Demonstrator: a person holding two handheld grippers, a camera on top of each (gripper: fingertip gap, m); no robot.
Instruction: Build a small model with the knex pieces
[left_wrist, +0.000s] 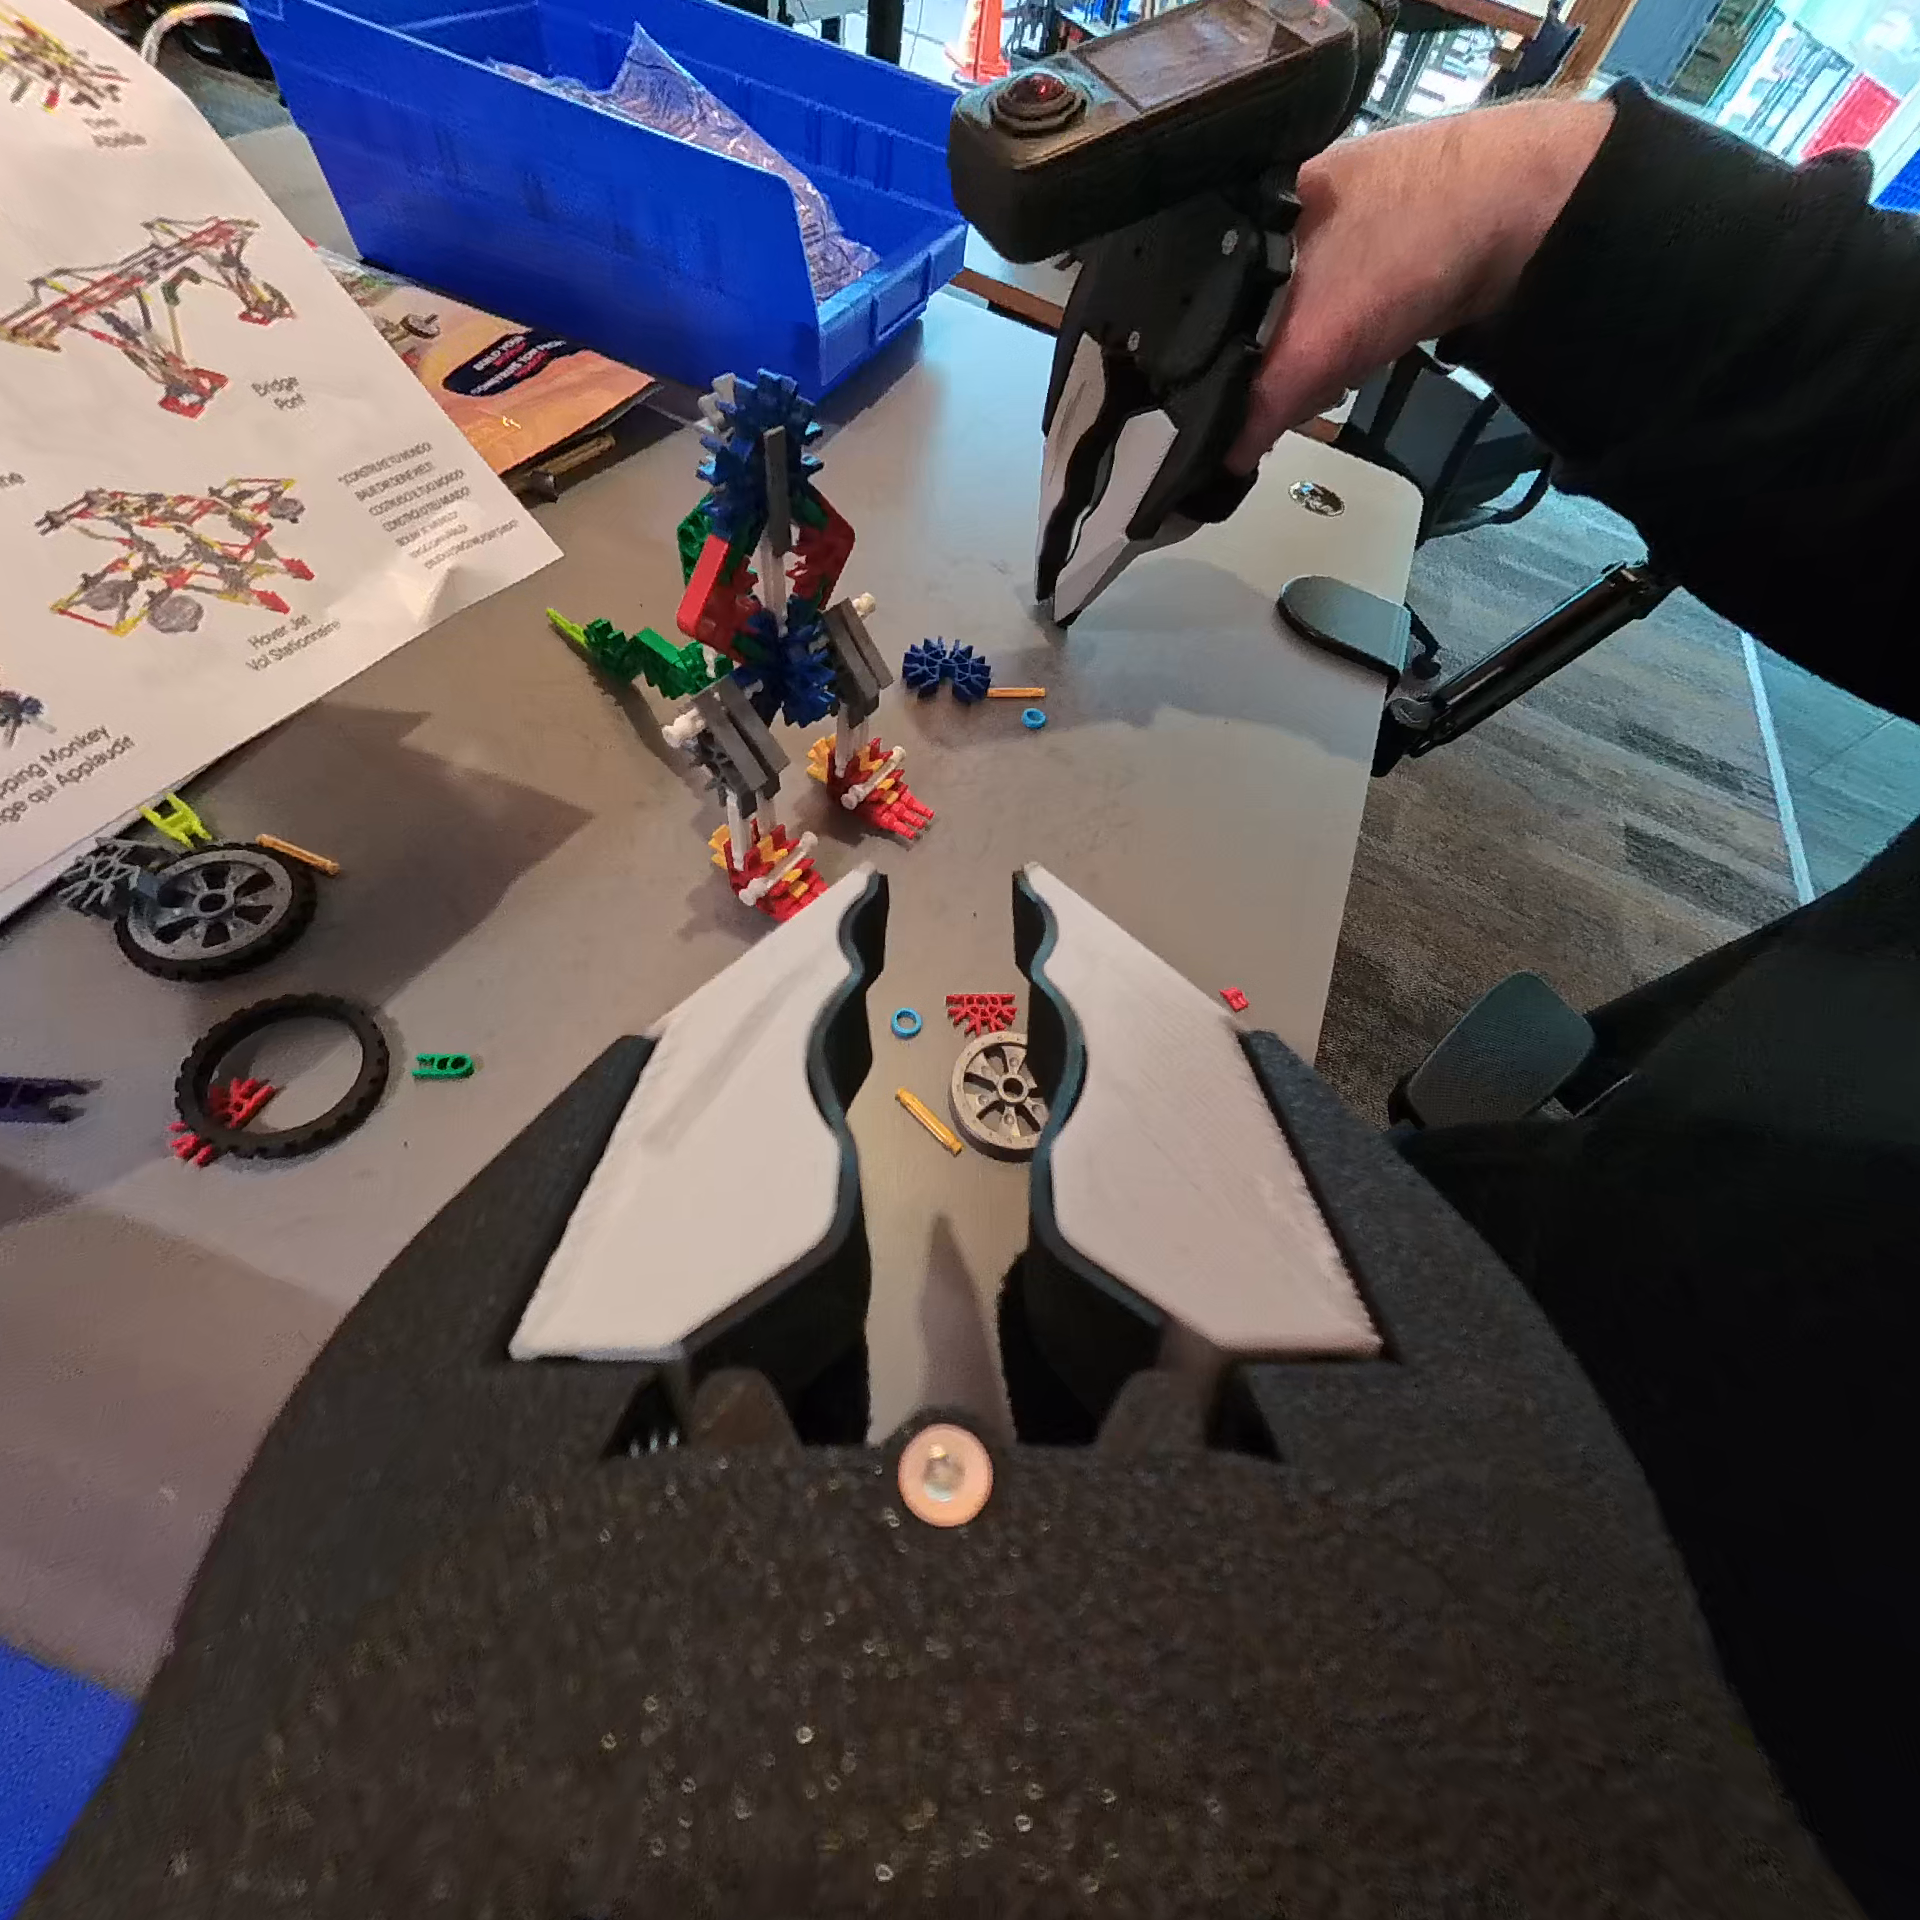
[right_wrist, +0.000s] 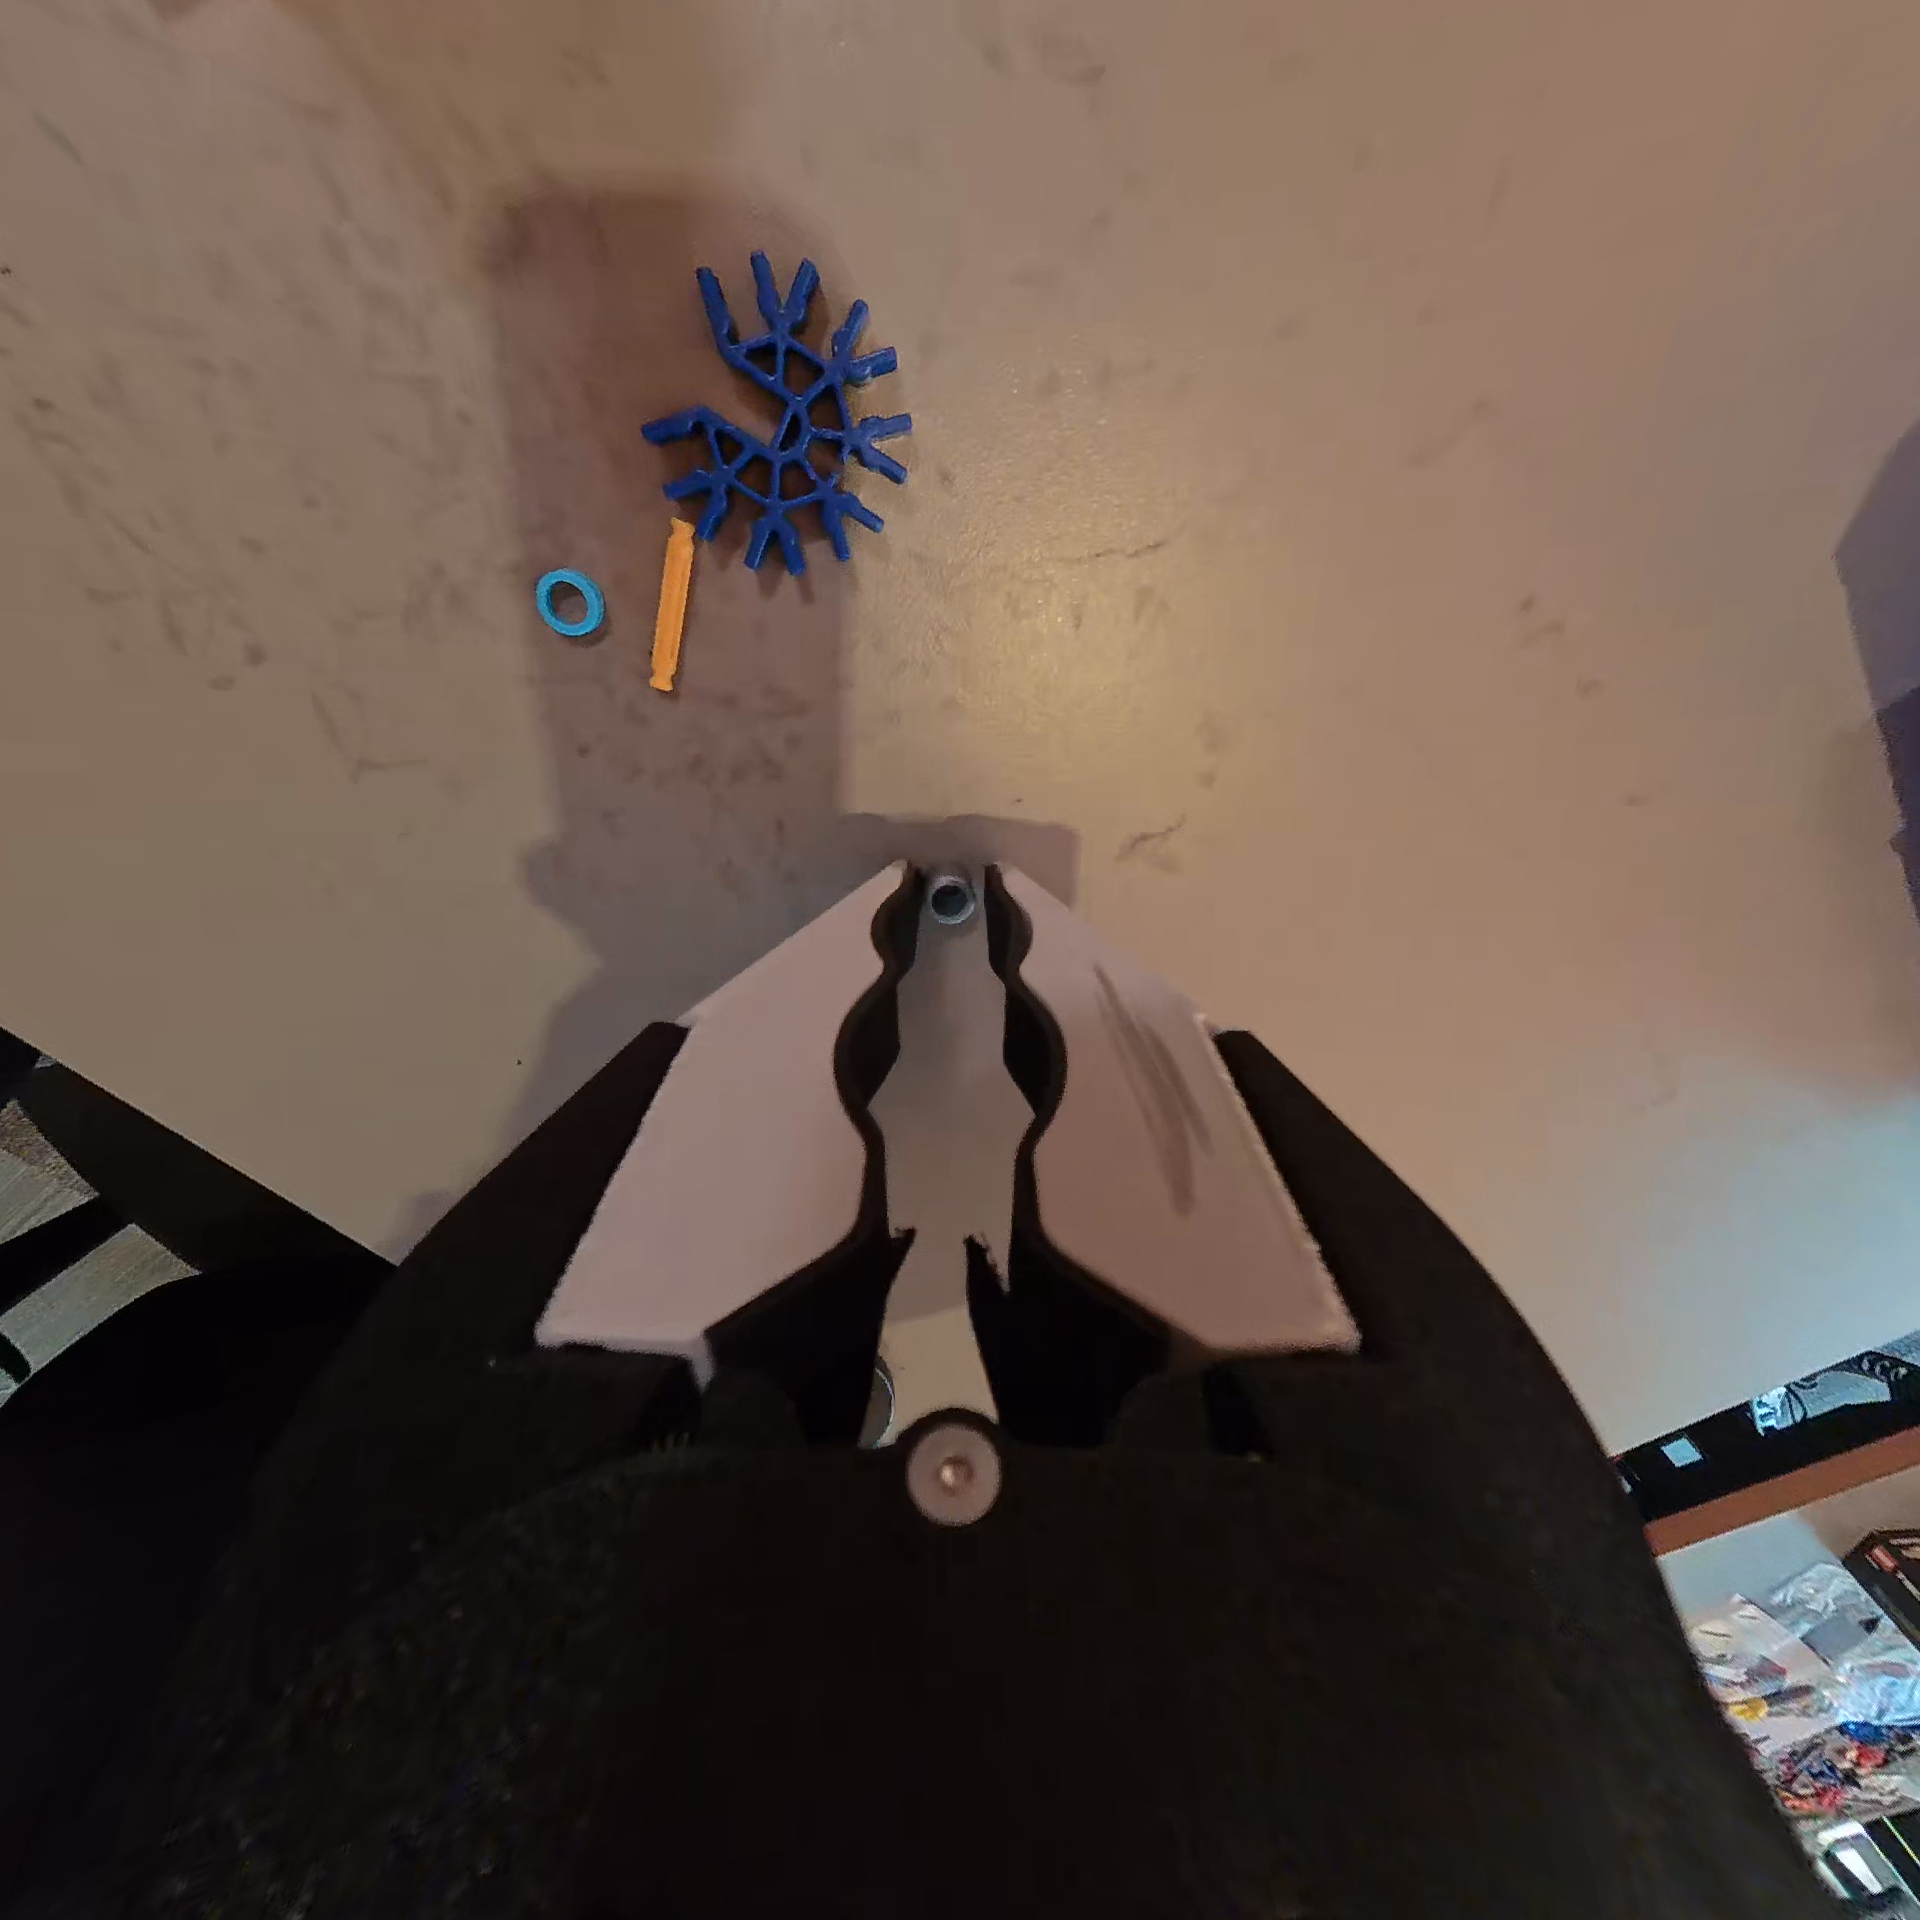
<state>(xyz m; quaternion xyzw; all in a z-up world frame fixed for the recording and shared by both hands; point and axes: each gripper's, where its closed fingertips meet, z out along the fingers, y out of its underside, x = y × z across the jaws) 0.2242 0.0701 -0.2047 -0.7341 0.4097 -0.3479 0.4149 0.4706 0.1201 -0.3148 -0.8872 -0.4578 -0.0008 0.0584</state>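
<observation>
My right gripper (right_wrist: 948, 881) points down at the grey table and is shut on a small blue-grey ring spacer (right_wrist: 948, 899) pinched at its tips; it also shows in the left wrist view (left_wrist: 1060, 613), held by a hand. Beyond it lie a blue snowflake connector (right_wrist: 784, 421), a short orange rod (right_wrist: 671, 606) and a light blue ring (right_wrist: 570, 604). My left gripper (left_wrist: 948, 883) is open and empty, low over the table. Between its fingers lie a grey wheel hub (left_wrist: 1000, 1093), a blue ring (left_wrist: 906, 1022), a red connector (left_wrist: 981, 1010) and a yellow rod (left_wrist: 928, 1120). A colourful rod-and-connector figure (left_wrist: 774, 644) stands just ahead.
A blue bin (left_wrist: 623, 197) with a plastic bag stands at the back. An instruction sheet (left_wrist: 187, 416) covers the left. A wheel with tyre (left_wrist: 213, 909), a loose tyre (left_wrist: 283, 1075) and small pieces lie at left. The table edge (left_wrist: 1371, 727) runs at right, with a chair beyond. My hands' fingertips stand some 30 cm from each other.
</observation>
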